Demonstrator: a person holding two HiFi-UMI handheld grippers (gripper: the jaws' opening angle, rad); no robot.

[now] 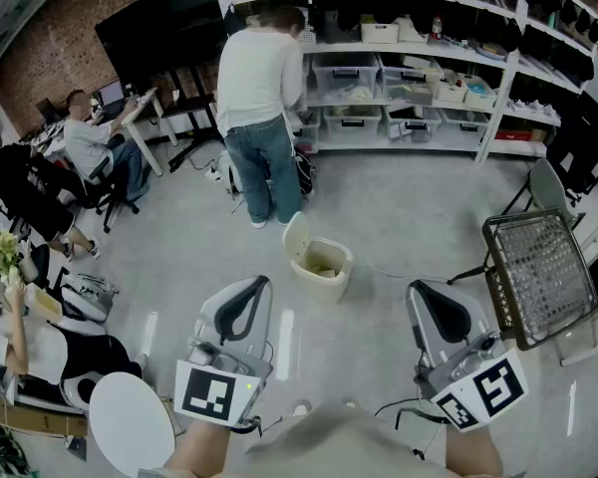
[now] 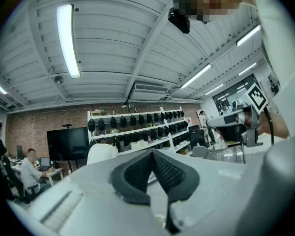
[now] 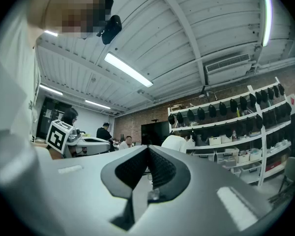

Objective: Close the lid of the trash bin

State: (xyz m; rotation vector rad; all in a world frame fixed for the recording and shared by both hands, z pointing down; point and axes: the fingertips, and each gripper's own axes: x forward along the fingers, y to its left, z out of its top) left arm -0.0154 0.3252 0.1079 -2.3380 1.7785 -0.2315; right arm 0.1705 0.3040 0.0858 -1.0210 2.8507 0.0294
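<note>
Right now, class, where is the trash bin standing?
In the head view the trash bin stands on the floor near the centre, lid up, just right of the standing person, ahead of the left gripper and right gripper.

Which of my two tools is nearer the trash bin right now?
The left tool, just left of the open trash bin on the floor; the right tool hangs farther off, toward the wire-mesh rack.
</note>
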